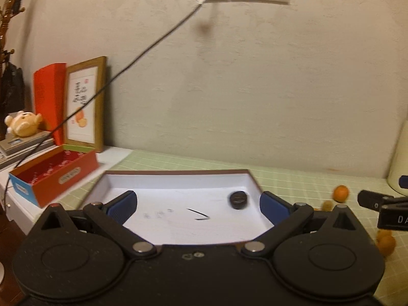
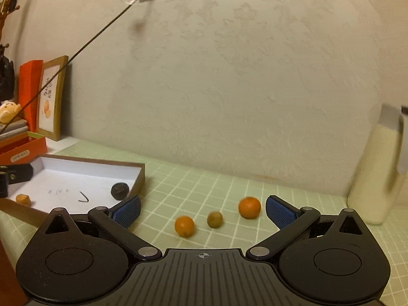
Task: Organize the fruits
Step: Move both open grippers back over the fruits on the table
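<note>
A shallow white-lined box (image 1: 163,182) (image 2: 76,170) lies on the green checked mat. A dark round fruit (image 1: 239,199) (image 2: 119,191) sits inside it near the right wall, and a small orange piece (image 2: 23,199) sits at its left front. My left gripper (image 1: 198,204) is open and empty over the box. My right gripper (image 2: 203,210) is open and empty above the mat. Between its fingers lie two orange fruits (image 2: 184,226) (image 2: 249,207) and a small greenish-brown fruit (image 2: 214,219). Orange fruits (image 1: 341,193) (image 1: 386,244) also show in the left wrist view.
A red open box (image 1: 54,174), a framed picture (image 1: 85,104), books and a plush toy (image 1: 23,123) stand at the left. A cream jug (image 2: 377,173) stands at the right. A cable (image 1: 142,53) runs from the wall socket down to the left.
</note>
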Demonstrator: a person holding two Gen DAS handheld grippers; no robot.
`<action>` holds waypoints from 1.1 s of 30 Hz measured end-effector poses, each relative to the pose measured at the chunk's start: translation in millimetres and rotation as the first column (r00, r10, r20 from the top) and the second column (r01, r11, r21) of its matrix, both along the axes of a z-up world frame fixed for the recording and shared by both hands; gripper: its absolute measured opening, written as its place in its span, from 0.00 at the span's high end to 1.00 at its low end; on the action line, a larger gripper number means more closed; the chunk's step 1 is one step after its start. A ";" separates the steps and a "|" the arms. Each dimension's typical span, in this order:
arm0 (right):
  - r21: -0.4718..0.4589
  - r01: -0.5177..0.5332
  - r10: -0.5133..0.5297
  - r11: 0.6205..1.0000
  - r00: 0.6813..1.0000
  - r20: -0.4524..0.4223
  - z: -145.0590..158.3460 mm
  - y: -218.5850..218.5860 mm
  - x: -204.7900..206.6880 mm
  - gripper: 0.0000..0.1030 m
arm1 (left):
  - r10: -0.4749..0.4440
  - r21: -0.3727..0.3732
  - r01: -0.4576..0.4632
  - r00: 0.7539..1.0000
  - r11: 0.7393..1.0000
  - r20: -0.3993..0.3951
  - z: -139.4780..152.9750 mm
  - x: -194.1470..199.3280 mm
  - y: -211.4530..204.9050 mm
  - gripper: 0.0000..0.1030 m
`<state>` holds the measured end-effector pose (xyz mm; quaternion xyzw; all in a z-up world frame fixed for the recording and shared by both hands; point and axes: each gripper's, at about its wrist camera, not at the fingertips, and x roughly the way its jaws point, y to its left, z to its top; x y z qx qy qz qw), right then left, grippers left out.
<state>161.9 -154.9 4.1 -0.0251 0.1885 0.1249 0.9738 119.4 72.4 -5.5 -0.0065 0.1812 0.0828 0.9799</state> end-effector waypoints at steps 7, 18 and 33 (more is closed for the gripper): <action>0.015 0.064 -0.064 0.998 0.998 0.017 9.8 -44.0 -16.6 0.00 | -0.083 0.014 0.083 0.997 0.996 0.001 -3.5 1.0 -37.7 0.07; -0.008 0.107 -0.106 0.994 0.994 0.028 13.5 -80.7 -32.5 0.00 | -0.167 0.002 0.167 0.986 0.986 -0.002 -7.7 1.6 -77.2 0.09; -0.021 0.108 -0.106 0.994 0.991 0.080 18.8 -95.9 -58.6 0.00 | -0.219 0.008 0.219 0.976 0.976 -0.010 -9.5 -9.8 -100.2 0.09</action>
